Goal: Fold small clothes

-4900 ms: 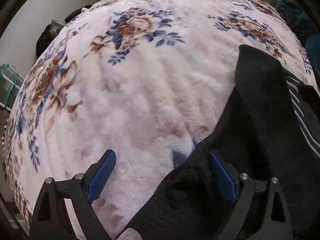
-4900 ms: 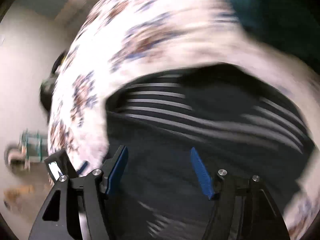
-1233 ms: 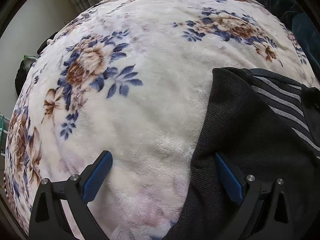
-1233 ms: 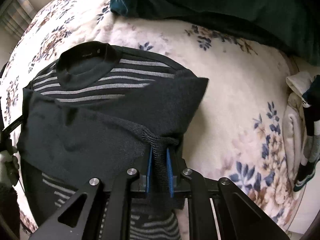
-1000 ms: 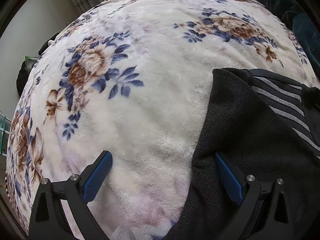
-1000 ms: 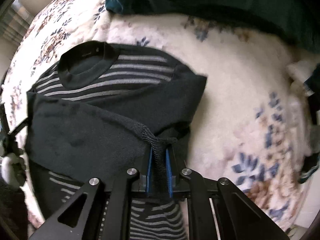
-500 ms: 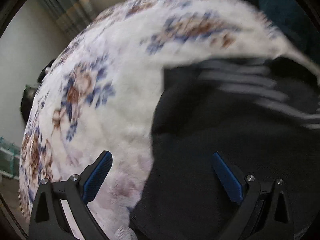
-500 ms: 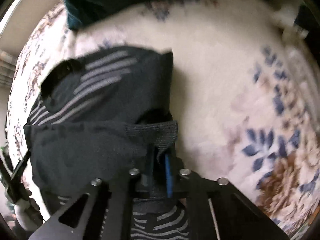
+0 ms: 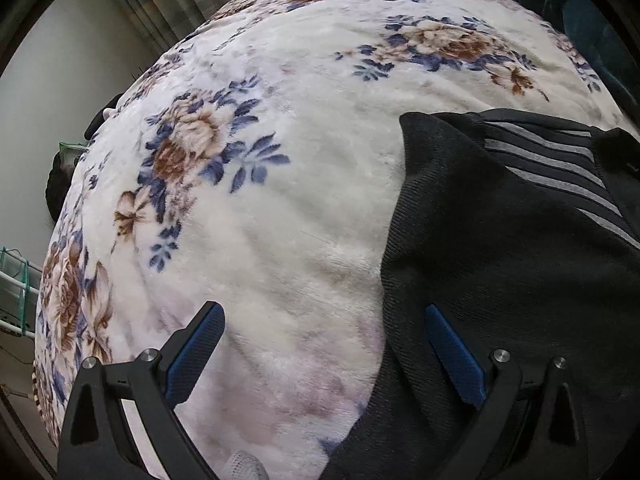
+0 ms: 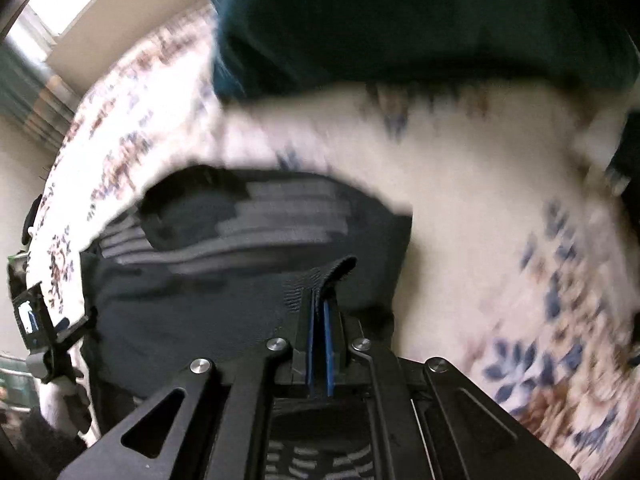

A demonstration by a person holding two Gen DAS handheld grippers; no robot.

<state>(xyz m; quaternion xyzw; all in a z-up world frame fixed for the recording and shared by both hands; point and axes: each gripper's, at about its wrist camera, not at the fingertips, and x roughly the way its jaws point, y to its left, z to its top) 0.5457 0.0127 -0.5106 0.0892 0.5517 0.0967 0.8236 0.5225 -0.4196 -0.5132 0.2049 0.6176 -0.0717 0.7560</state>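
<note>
A dark sweater [image 9: 520, 280] with grey stripes lies on the floral blanket [image 9: 280, 168]. Its left edge runs between the fingers of my left gripper [image 9: 323, 313], which stands open just above it; the right fingertip [image 9: 444, 332] is over the knit. In the blurred right wrist view my right gripper [image 10: 318, 320] is shut on the ribbed sleeve cuff [image 10: 320, 276], held over the sweater [image 10: 200, 300] body below the collar [image 10: 184, 204]. The left gripper's body [image 10: 32, 320] shows at that view's left edge.
A dark teal cover [image 10: 400, 20] lies bunched at the far side of the bed [image 9: 580, 16]. Curtains [image 9: 160, 12] hang beyond. A green-and-white rack [image 9: 12, 292] and a dark bag [image 9: 60, 188] sit off the bed's left edge.
My right gripper has carried the cuff inward over the sweater body, and its pads have closed tighter on it. The left view swung over the sweater and back to its edge.
</note>
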